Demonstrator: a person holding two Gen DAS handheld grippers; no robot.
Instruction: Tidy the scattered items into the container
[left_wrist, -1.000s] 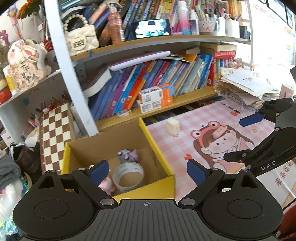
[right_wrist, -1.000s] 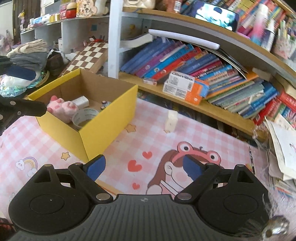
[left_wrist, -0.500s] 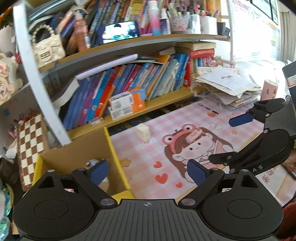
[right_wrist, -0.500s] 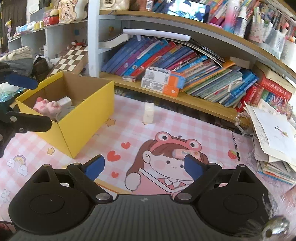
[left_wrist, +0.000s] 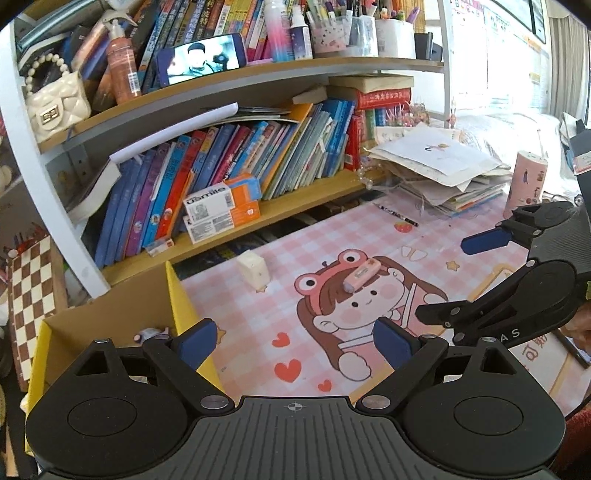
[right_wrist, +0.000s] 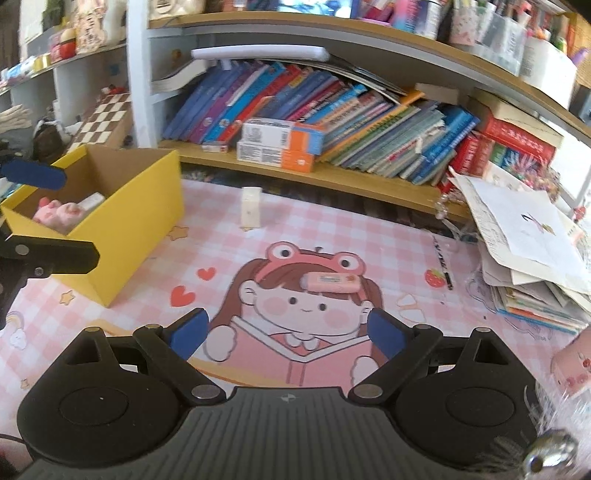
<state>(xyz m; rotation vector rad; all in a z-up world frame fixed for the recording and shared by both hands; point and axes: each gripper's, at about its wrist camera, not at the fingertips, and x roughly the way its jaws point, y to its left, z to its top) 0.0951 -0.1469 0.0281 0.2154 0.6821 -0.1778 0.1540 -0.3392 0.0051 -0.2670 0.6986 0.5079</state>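
Note:
A yellow cardboard box (left_wrist: 181, 295) (right_wrist: 129, 229) stands at the left of the pink mat, with a pink plush (right_wrist: 55, 214) and small items inside. On the mat lie a pink eraser (left_wrist: 361, 275) (right_wrist: 330, 282), a white block (left_wrist: 252, 268) (right_wrist: 251, 206) and a black pen (left_wrist: 397, 216) (right_wrist: 441, 264). My left gripper (left_wrist: 294, 339) is open and empty, above the mat just right of the box. My right gripper (right_wrist: 288, 331) is open and empty too, short of the eraser. In the left wrist view the right gripper (left_wrist: 461, 277) shows at the right edge.
A bookshelf (left_wrist: 303, 203) full of leaning books runs along the back of the mat. An untidy stack of papers (right_wrist: 528, 240) sits at the right, with a pink cup (left_wrist: 524, 181) beside it. A chessboard (left_wrist: 33, 295) leans left of the box.
Both grippers have moved to the right, away from the box and over the middle of the mat. The box has slid to the left of both views. The jaws stay wide.

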